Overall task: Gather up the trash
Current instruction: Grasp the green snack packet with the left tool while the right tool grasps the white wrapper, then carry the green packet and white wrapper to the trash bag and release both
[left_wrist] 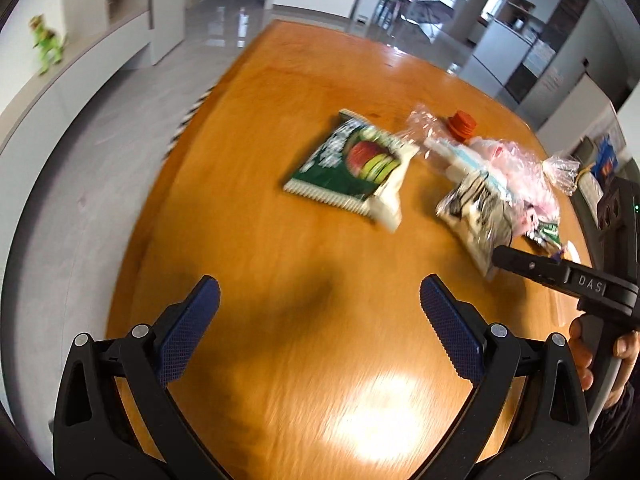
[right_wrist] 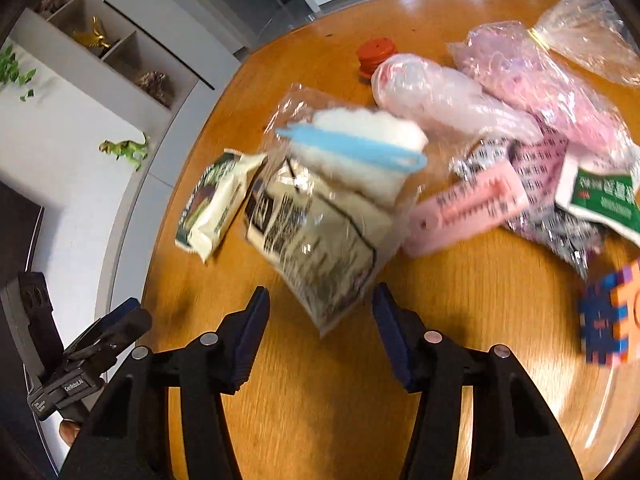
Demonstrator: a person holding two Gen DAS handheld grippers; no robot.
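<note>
Both claws are spread wide, empty: right gripper (right_wrist: 320,320) straddles a clear bag's (right_wrist: 320,236) corner; left gripper (left_wrist: 320,316) hovers over the table (left_wrist: 260,248). Green packet (left_wrist: 352,164) lies at twelve o'clock. Wrappers look light, crinkly, slippery; pinch an edge.

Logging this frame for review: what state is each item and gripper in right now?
left gripper: open, empty, above bare table.
right gripper: open, the clear bag's corner between its fingers, not clamped.
green snack packet: lying flat, apart from the pile.
clear bag: crumpled, on table.
pink bags: crumpled, piled together.
red cap: loose on wooden table.
</note>
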